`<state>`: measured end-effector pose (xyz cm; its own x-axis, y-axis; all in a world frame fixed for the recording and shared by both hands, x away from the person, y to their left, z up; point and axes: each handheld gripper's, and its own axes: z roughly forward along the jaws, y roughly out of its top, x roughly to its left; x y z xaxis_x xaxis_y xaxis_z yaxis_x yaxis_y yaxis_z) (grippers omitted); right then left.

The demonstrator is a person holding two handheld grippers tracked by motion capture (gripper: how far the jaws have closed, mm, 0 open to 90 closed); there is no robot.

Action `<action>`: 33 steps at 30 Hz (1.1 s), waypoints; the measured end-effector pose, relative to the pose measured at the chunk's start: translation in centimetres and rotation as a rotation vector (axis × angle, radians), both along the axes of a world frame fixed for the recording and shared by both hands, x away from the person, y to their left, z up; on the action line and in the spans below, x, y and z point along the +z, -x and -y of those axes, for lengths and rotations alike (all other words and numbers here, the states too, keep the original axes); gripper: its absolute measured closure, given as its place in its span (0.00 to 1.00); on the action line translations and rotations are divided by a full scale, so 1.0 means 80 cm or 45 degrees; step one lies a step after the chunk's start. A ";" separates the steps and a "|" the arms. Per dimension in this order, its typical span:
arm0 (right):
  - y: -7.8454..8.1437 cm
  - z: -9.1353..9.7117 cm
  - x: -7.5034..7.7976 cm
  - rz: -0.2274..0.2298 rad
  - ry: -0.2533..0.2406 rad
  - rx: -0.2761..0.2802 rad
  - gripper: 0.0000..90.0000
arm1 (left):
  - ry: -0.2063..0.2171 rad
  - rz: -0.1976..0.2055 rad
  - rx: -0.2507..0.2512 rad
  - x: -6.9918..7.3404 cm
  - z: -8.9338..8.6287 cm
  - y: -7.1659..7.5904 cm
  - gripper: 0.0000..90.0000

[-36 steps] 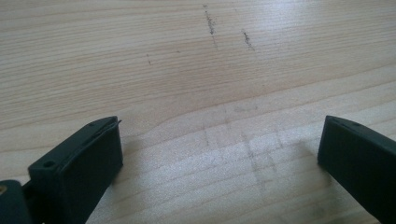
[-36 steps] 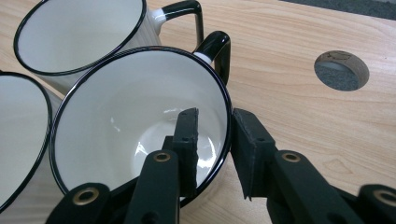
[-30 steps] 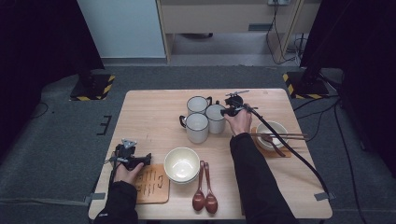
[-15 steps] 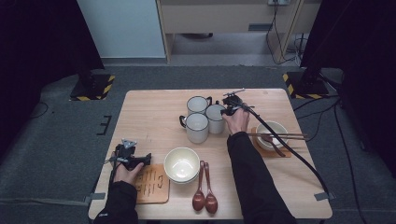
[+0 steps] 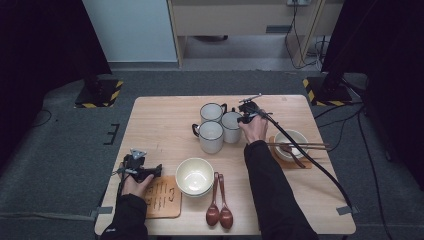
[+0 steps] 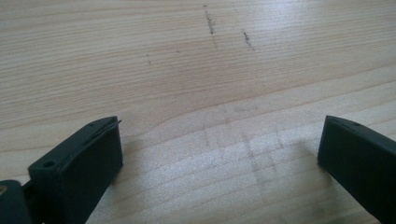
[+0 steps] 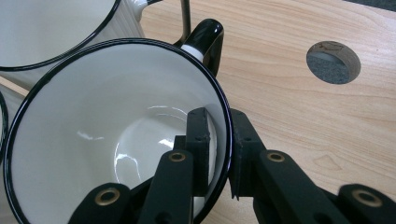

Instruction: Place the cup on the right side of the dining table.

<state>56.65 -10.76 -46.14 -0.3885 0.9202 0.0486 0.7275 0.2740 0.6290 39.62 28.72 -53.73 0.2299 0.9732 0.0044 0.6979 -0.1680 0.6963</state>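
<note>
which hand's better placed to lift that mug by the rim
Right. Its tongs already pinch the rim of the mug, one jaw inside and one outside, having just been closing. The left tongs stand open over bare table, far from the mugs.

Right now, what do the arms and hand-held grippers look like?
Dark long sleeves on both forearms. Each hand-held gripper is black: the left carries a grey three-cornered plate on top; the right trails a thick black cable. Jaws are blocky black bars on linkages with brass-coloured rivets.
</note>
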 end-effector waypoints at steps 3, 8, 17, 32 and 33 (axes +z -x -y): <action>-0.001 0.000 0.000 -0.005 0.003 0.012 0.90 | 0.000 0.000 0.000 0.000 0.000 0.000 0.00; -0.003 0.001 0.001 -0.020 -0.004 0.015 0.89 | 0.000 0.000 0.000 0.000 0.000 0.000 0.00; -0.005 0.003 0.001 -0.055 -0.013 -0.004 0.90 | 0.000 0.000 0.000 0.000 0.000 0.000 0.00; 0.000 0.008 0.010 -0.107 0.022 0.018 0.92 | 0.000 0.000 0.000 0.000 0.000 0.000 0.00; 0.000 0.008 0.011 -0.102 0.026 0.023 0.92 | 0.000 0.000 0.000 0.000 0.000 0.000 0.00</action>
